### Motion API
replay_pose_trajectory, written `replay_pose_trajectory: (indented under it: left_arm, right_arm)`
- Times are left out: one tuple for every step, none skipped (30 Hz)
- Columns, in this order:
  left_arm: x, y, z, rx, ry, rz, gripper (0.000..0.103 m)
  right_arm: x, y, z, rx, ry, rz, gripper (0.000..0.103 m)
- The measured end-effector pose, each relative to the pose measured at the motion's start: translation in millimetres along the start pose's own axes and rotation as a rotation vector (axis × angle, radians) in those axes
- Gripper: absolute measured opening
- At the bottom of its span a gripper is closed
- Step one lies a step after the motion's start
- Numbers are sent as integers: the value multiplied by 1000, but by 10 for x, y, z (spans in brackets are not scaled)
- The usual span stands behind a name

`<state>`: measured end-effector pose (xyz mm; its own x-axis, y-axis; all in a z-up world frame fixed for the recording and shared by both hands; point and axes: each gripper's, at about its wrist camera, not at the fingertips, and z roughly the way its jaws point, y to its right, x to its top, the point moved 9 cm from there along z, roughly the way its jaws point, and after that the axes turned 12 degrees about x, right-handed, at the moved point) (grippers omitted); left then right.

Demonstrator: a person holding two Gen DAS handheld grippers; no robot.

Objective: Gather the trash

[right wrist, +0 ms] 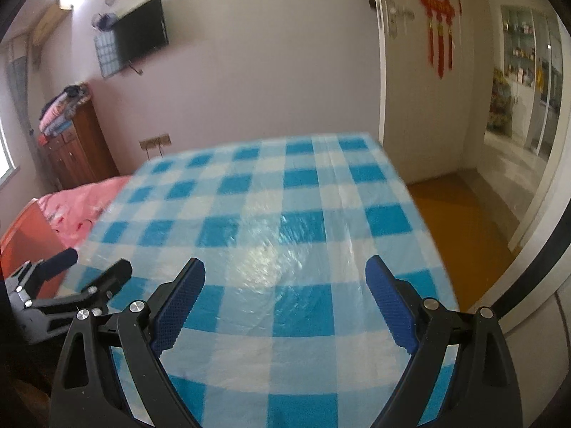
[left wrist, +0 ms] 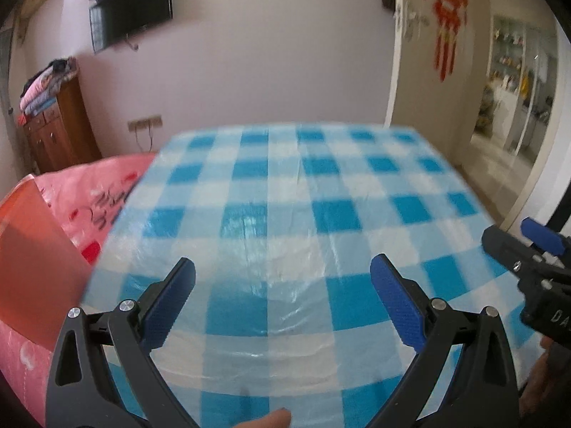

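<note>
- Left wrist view: left gripper (left wrist: pixel 282 278) spread wide, blue pads apart, nothing between 'em.
- Ahead & below it: surface (left wrist: pixel 285 214) w/ blue-white check plastic cover, shiny, blurred.
- No trash to spot on that cover from here – can't tell where it is.
- Off to its right edge: right gripper (left wrist: pixel 535 246) pokes in, black body, blue tip.
- To its left: pink bed (left wrist: pixel 89 192); beyond, wooden cabinet (left wrist: pixel 57 128); TV (left wrist: pixel 139 10) up on the wall.
- Fingertip (left wrist: pixel 271 419) at bottom edge, under the gripper.
- Right wrist view: right gripper (right wrist: pixel 285 278) also wide, empty gap btwn pads.
- Same checked surface (right wrist: pixel 267 196) straight ahead, glare patch just past the pads.
- Left gripper (right wrist: pixel 92 271) low on its left side; looks open.
- To its right: yellow floor (right wrist: pixel 456 221), doorway (right wrist: pixel 517 107), red knot ornament (right wrist: pixel 439 10) on wall.
</note>
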<state>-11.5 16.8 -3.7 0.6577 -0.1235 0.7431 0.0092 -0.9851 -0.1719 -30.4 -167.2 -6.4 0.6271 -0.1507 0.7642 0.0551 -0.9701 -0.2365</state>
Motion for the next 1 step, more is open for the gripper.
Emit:
replay_pose_trajectory:
  left_arm:
    - [-44, 40, 102, 8, -21, 3, 99]
  right_arm:
    - [-42, 62, 134, -6, -25, 11, 90]
